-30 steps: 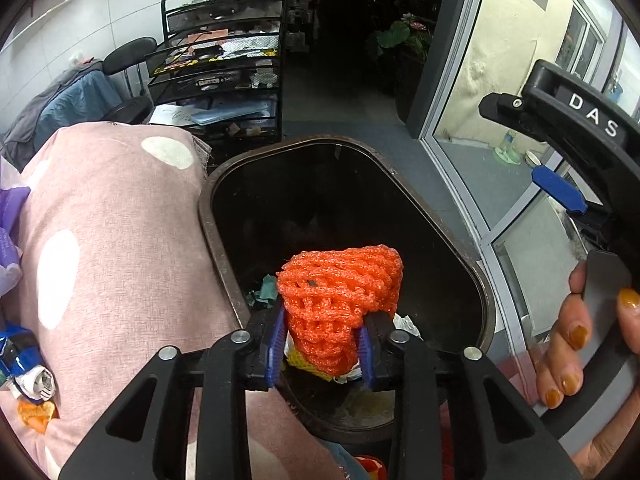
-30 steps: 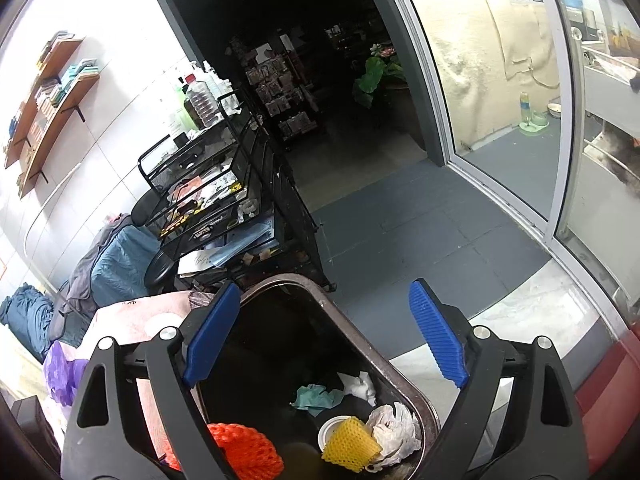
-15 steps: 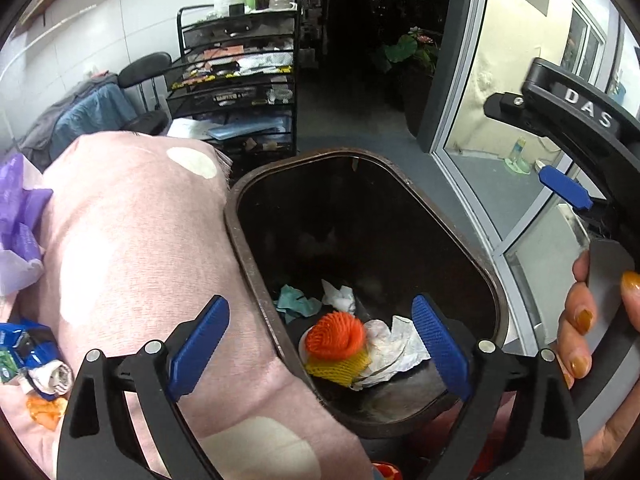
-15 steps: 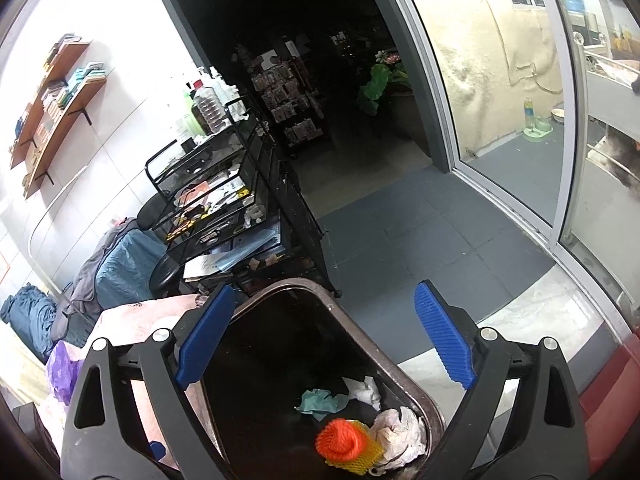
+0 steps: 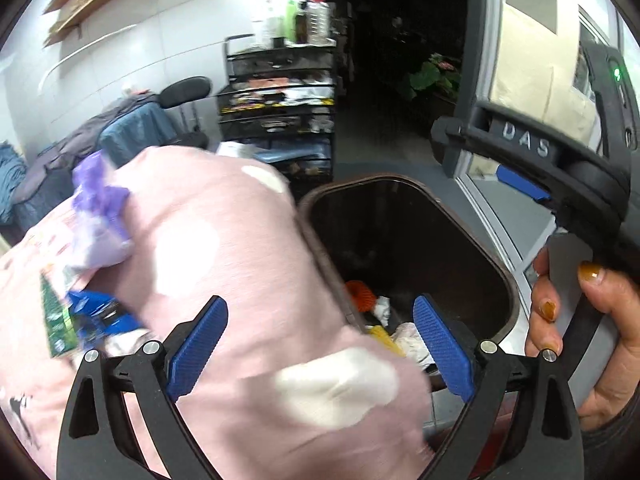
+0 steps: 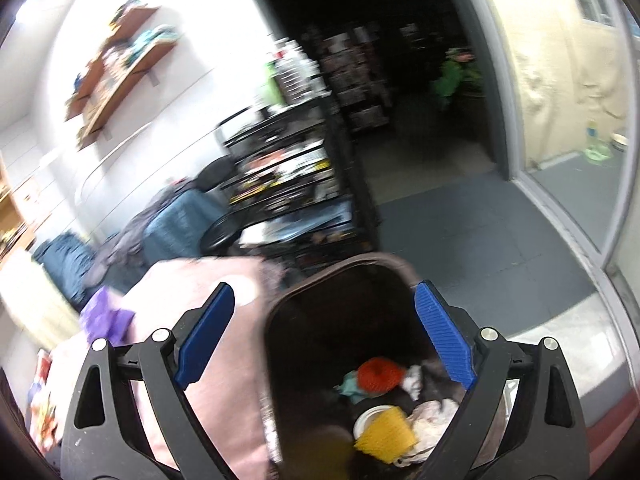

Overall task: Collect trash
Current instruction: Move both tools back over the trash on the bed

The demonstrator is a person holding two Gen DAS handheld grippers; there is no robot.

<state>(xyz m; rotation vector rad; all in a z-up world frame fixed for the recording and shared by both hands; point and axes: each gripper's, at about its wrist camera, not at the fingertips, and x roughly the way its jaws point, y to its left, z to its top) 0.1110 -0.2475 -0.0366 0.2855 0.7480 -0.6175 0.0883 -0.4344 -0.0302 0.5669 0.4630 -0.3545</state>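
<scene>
Left wrist view: the left gripper (image 5: pixel 318 348) hangs over the edge of a pink, white-spotted cloth-covered bench (image 5: pixel 224 248), its blue-padded jaws spread wide with nothing between them. Beside the bench stands a dark brown, rounded-rectangular plastic trash bin (image 5: pixel 508 292). Inside the bin lie an orange foam fruit net (image 5: pixel 360 295), a yellow foam net (image 5: pixel 382 336) and crumpled white tissue (image 5: pixel 412 340). On the bench, at left, rest a crumpled purple plastic bag (image 5: pixel 100 216) and blue and green snack wrappers (image 5: pixel 86 316). At right, a hand with orange-painted nails (image 5: pixel 592 332) holds the black handle of the right gripper (image 5: pixel 524 188).

Right wrist view (blurred): the right gripper (image 6: pixel 326 334) hovers above the bin (image 6: pixel 280 304), its blue jaws spread apart and empty. On the bin floor the orange net (image 6: pixel 378 374) sits beside a teal scrap (image 6: pixel 350 386), with the yellow net (image 6: pixel 384 434) on a white round lid (image 6: pixel 366 418) and tissue (image 6: pixel 434 420) nearer the camera.
</scene>
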